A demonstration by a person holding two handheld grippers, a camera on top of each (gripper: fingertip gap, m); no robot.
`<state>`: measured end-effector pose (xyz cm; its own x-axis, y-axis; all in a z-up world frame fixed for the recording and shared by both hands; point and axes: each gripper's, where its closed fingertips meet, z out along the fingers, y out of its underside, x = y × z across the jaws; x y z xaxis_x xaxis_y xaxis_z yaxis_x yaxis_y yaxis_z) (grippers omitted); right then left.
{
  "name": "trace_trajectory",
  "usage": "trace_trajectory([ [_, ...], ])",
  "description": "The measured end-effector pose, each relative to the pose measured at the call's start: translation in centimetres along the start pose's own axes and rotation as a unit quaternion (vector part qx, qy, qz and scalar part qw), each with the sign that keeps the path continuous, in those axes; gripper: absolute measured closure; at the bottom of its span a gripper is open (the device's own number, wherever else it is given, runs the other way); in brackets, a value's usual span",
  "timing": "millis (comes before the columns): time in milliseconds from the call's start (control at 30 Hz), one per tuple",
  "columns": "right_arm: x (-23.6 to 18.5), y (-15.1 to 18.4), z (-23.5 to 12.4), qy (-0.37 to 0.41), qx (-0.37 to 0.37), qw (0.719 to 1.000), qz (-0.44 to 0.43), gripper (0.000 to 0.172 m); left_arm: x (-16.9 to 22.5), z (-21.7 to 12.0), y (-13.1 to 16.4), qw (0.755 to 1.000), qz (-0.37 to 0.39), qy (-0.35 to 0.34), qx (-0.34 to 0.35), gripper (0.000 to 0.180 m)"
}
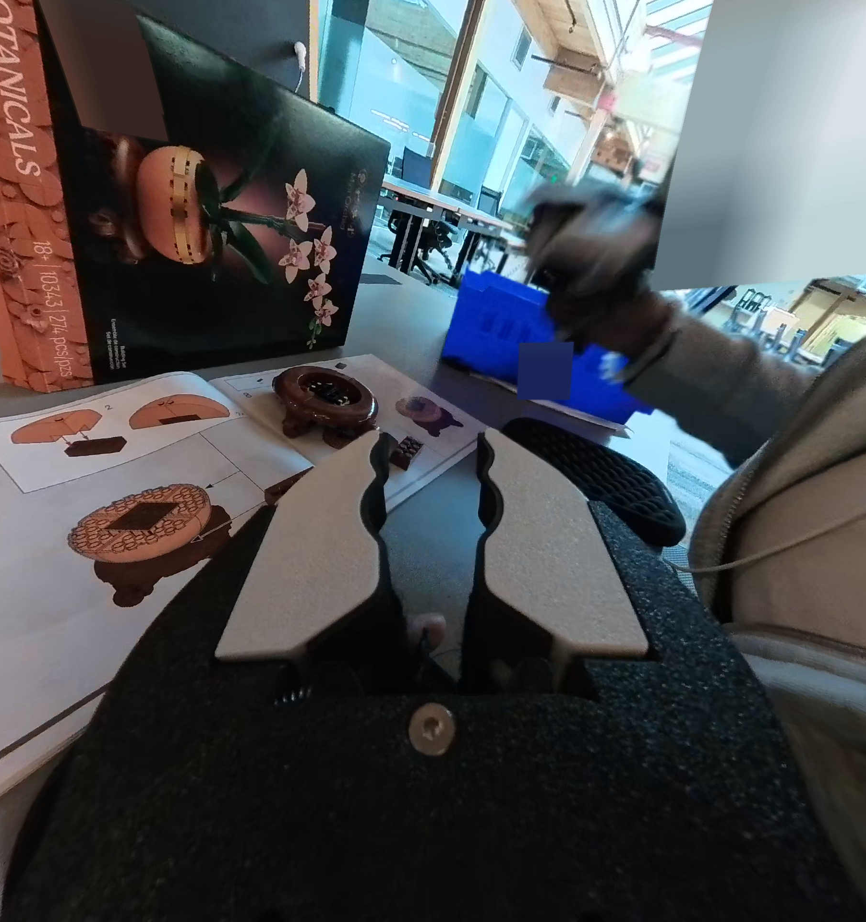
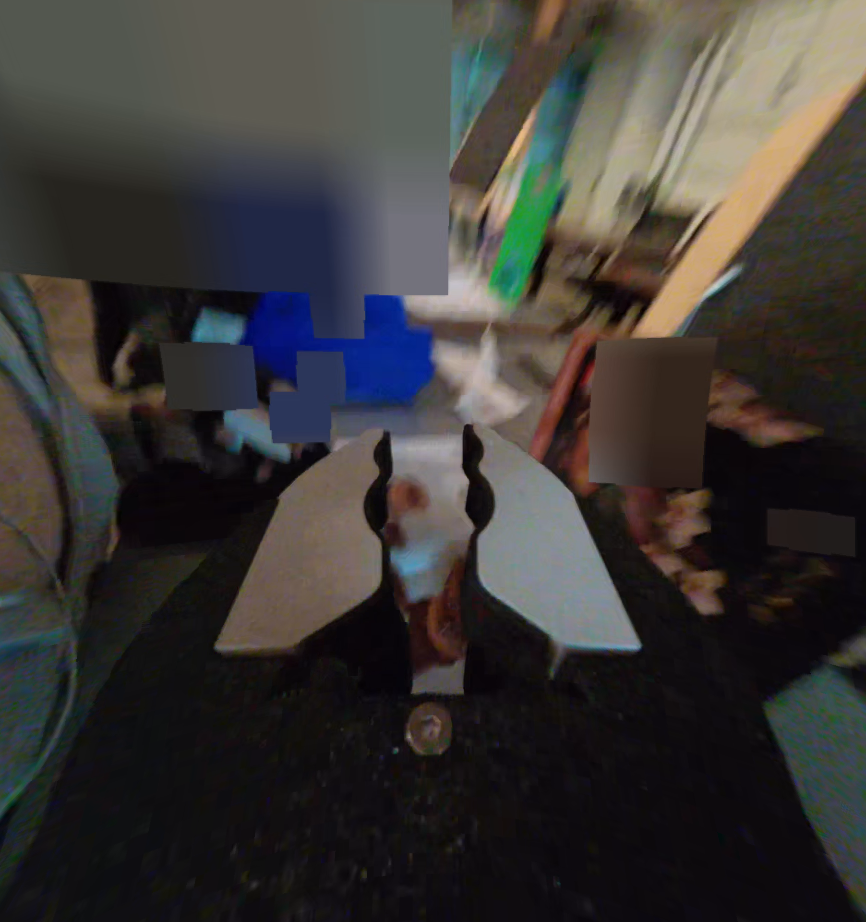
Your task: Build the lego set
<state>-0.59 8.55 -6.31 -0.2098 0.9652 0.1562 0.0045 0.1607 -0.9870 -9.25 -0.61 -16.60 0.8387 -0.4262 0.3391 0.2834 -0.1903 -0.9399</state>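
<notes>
Brown studded plastic brick lies just beyond the released, empty left claw at frame centre; the blurred right claw also gapes.

Set box, far left: large white lettering and a row of smaller white numerals run sideways down its orange side panel. Its dark front has a small logo line and fine white print, too small to read. Open instruction booklet, near left: small black step numerals beside the diagrams. Blue bin, far right: dark marks, blurred. Right wrist view: nothing legible.
</notes>
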Motion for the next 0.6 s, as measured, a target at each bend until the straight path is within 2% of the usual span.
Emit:
trace_trajectory([
  [33,0.8,-2.3,-2.5,0.037,0.043,0.998,-0.012,0.144,0.0,0.0,0.1,1.0,0.001,0.001,-0.003,0.147],
  [67,1.8,-3.4,-4.9,0.084,0.043,0.995,-0.026,0.139,0.1,0.1,0.1,1.0,0.003,0.002,-0.006,0.146],
  [167,4.7,-2.6,-11.2,0.192,-0.07,0.977,-0.058,0.102,0.5,0.1,0.3,1.0,0.018,0.009,-0.01,0.135],
  [233,6.1,-2.5,-14.7,0.232,-0.101,0.966,-0.058,0.086,0.7,0.3,0.5,0.999,0.031,0.007,-0.017,0.128],
  [300,7.3,-2.8,-17.6,0.246,-0.098,0.963,-0.054,0.084,0.8,0.6,0.9,0.998,0.044,0.004,-0.035,0.125],
  [333,8.1,-3.0,-19.1,0.255,-0.097,0.96,-0.057,0.089,0.8,0.8,1.2,0.998,0.047,0.0,-0.046,0.123],
  [367,8.9,-3.1,-20.5,0.265,-0.097,0.956,-0.073,0.111,0.7,0.9,1.4,0.997,0.05,-0.003,-0.054,0.122],
  [400,9.6,-3.3,-21.8,0.275,-0.095,0.952,-0.096,0.144,0.7,1.0,1.5,0.997,0.052,-0.006,-0.059,0.123],
  [433,10.5,-3.5,-23.0,0.289,-0.097,0.946,-0.115,0.169,0.7,1.0,1.5,0.997,0.054,-0.008,-0.058,0.128],
  [467,11.3,-3.3,-23.9,0.29,-0.108,0.942,-0.126,0.172,0.6,0.9,1.4,0.997,0.054,-0.011,-0.053,0.136],
  [533,12.7,-2.1,-25.2,0.274,-0.15,0.94,-0.136,0.172,0.1,0.5,0.8,0.998,0.044,-0.025,-0.031,0.161],
  [600,13.8,-0.7,-25.8,0.242,-0.181,0.943,-0.139,0.168,-0.4,0.2,0.3,0.999,0.032,-0.042,-0.011,0.174],
])
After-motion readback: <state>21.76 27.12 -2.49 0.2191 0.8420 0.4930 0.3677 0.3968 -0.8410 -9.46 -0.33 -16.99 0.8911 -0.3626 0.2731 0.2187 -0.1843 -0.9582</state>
